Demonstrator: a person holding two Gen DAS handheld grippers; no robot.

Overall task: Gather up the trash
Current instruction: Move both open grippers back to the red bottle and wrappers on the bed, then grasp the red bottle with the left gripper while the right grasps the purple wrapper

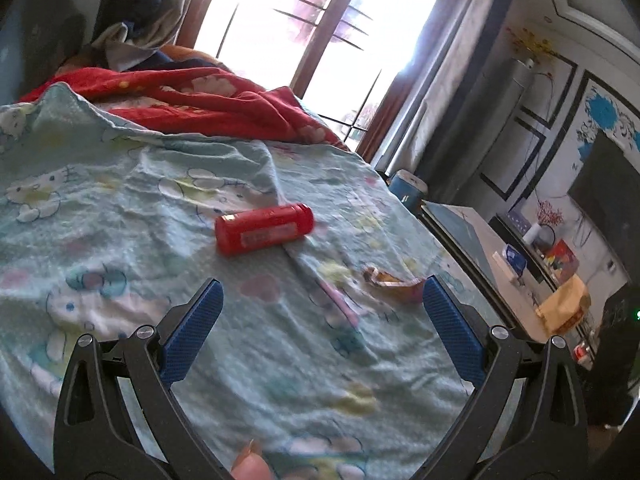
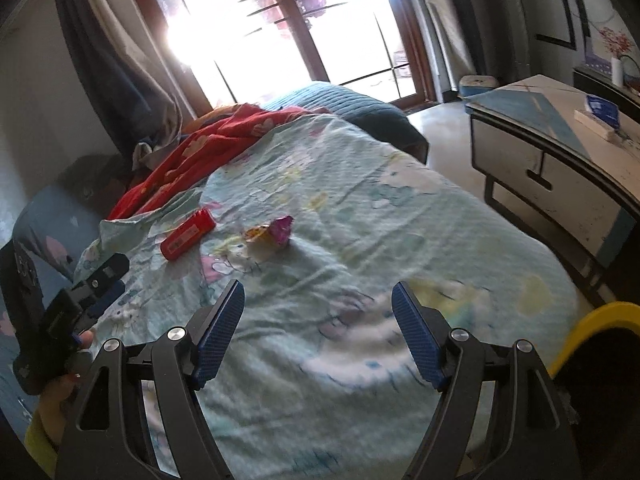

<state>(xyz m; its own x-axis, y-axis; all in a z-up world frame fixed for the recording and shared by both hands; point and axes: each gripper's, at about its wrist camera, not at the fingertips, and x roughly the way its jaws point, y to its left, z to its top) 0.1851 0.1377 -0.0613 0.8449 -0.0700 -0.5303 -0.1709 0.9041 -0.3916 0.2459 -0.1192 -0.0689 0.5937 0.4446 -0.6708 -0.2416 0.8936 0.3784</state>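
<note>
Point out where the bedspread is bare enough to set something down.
Free: the blue bedspread between the right claw and the crumpled wrapper, and right of the wrapper toward the bed edge. Crowded: around the red tube, wrapper and bunched red blanket.

Red cylindrical container [image 1: 264, 229] lay on its side; crumpled pink-and-yellow wrapper [image 2: 272, 233] lay near it, apart, unheld.

I can read no text anywhere. The red cylindrical plastic bottle [image 1: 264, 229] lying on my pale green cartoon-print bedsheet [image 1: 120, 208] carries a whitish label strip, but its print is too blurred to make out. The crumpled yellow-and-pink snack wrapper [image 2: 272, 233] and the small blue box on the white cabinet [image 2: 602, 109] show only illegible marks.
</note>
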